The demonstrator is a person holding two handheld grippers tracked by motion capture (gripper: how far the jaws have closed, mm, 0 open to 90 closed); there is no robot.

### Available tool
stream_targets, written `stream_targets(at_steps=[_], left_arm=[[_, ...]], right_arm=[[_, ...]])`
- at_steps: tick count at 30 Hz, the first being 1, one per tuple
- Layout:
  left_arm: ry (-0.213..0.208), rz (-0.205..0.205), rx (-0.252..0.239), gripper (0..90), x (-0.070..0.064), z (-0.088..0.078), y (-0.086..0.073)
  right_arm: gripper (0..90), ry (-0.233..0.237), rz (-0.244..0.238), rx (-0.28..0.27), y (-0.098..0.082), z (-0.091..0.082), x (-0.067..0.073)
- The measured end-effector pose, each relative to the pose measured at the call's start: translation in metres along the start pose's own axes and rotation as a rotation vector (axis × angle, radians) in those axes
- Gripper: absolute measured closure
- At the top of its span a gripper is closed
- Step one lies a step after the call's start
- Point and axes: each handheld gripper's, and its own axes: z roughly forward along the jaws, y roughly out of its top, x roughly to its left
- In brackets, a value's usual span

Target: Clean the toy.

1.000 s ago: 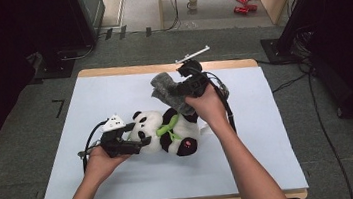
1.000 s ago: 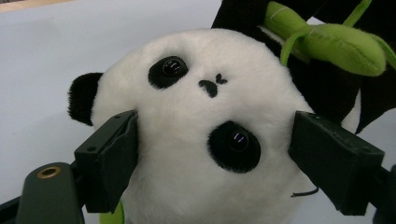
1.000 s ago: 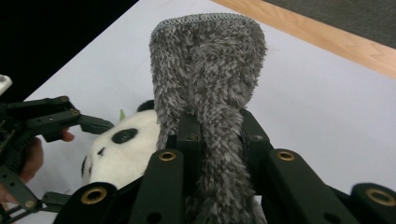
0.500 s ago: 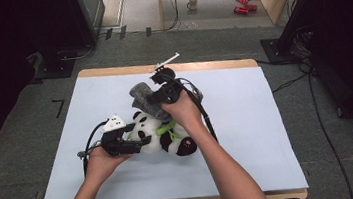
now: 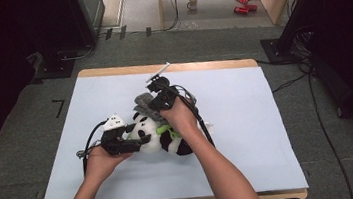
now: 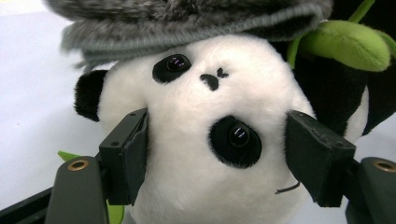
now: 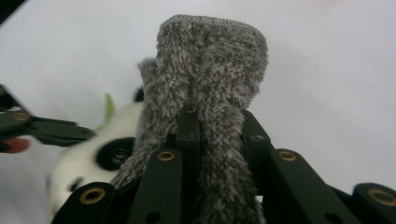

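Plush panda (image 6: 205, 140): head flanked by closing left gripper (image 6: 217, 158) jaws. Grey fuzzy hat (image 7: 205, 93): clamped by right gripper (image 7: 217, 135), laid against head.

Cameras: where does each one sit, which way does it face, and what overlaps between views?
High view: fixed above the person's side, looking forward and down on the table; both forearms enter from the bottom, left gripper at the panda.
Left gripper view: rides the left gripper, facing the panda's face, a jaw on each side.
Right gripper view: rides the right gripper, jaws clamped on the grey hat.
Shared: panda and hat appear in all three.
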Motion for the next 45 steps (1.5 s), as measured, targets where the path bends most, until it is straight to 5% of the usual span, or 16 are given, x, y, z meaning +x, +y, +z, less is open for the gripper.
stream_targets(at_steps=[7, 16, 21, 27, 36, 45], left_arm=[[-0.006, 0.005, 0.001, 29.1, 0.000, 0.000, 0.000], [-0.013, 0.015, -0.001, 29.4, 0.000, -0.001, 0.000], [-0.016, 0.014, -0.005, 29.4, 0.000, 0.000, -0.001], [-0.019, 0.007, -0.014, 29.2, 0.001, 0.000, -0.002], [-0.019, 0.007, -0.020, 28.9, 0.002, 0.000, -0.003], [-0.019, 0.005, -0.015, 28.9, 0.002, 0.000, -0.002]], right_arm=[[75.5, -0.021, 0.058, 0.055, -0.007, -0.002, -0.024], [76.0, -0.096, 0.044, 0.076, -0.011, -0.013, -0.036], [76.3, -0.124, 0.076, 0.068, -0.019, -0.027, -0.050], [76.6, -0.081, 0.118, -0.006, -0.023, -0.046, -0.060], [77.3, -0.008, 0.074, -0.097, -0.001, -0.068, -0.035], [77.3, 0.095, 0.008, -0.113, 0.022, -0.049, 0.012]])
